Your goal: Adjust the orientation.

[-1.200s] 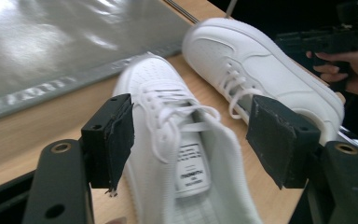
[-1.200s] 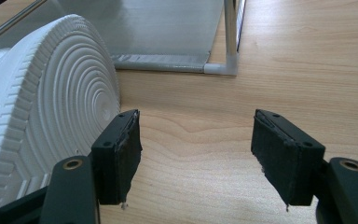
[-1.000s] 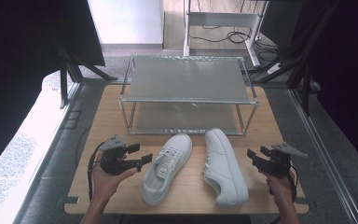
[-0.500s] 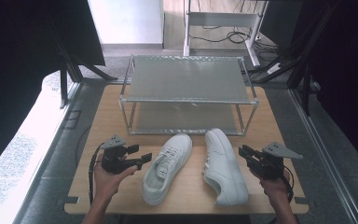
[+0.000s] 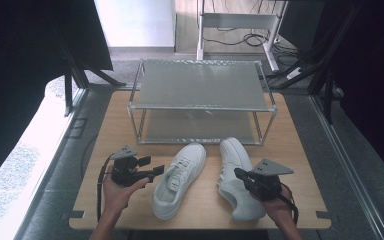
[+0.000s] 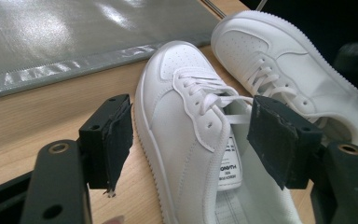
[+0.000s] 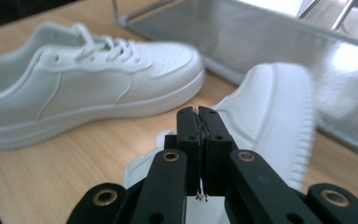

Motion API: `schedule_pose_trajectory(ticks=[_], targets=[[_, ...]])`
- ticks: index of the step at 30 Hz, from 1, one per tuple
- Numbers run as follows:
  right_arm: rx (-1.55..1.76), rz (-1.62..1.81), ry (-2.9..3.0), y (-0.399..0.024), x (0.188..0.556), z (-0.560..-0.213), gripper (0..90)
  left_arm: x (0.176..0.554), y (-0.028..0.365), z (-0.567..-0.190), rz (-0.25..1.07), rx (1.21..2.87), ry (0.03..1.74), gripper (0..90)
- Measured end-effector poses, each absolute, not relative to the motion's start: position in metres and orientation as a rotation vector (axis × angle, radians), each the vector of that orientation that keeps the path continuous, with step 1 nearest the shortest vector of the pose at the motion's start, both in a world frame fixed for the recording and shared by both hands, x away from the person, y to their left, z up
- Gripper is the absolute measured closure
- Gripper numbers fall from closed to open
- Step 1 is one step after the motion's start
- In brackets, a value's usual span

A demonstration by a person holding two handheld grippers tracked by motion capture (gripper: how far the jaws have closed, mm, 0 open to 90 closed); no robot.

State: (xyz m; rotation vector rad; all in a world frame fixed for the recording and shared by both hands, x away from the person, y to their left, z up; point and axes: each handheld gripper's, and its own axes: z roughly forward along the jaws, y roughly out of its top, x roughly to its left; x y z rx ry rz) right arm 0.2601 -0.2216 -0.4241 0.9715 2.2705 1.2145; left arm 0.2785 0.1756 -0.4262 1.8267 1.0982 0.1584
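Wooden table (image 5: 300, 150): two white lace-up sneakers (image 5: 177, 180) (image 5: 236, 180), toes toward rack (image 5: 202, 100).

We are seeing two white lace-up shoes (image 5: 179, 180) (image 5: 236, 177) lying on a light brown wooden table (image 5: 300, 150), and a shiny grey metal rack (image 5: 200, 85) sitting behind.

Left gripper (image 6: 189, 140) fingers wide apart around near white sneaker (image 6: 191, 140), second sneaker (image 6: 284, 65) just beyond.
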Motion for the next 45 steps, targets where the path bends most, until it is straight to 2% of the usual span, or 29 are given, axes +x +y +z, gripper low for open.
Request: schedule_pose_trajectory(ticks=[7, 19, 24, 45], targets=[[0.962, 1.125, 2.37, -0.207, 0.262, -0.439, 88.6, 0.279, 0.178, -0.426, 0.152, 1.811, 1.11, 31.0], [0.964, 1.124, 2.379, -0.206, 0.262, -0.441, 87.7, 0.28, 0.176, -0.429, 0.131, 1.822, 1.11, 31.4], [1.008, 1.16, 2.401, -0.213, 0.267, -0.445, 90.0, 0.28, 0.177, -0.429, 0.122, 1.824, 1.113, 31.5], [1.059, 1.187, 2.371, -0.232, 0.27, -0.439, 90.0, 0.282, 0.178, -0.432, 0.106, 1.839, 1.126, 31.4]])
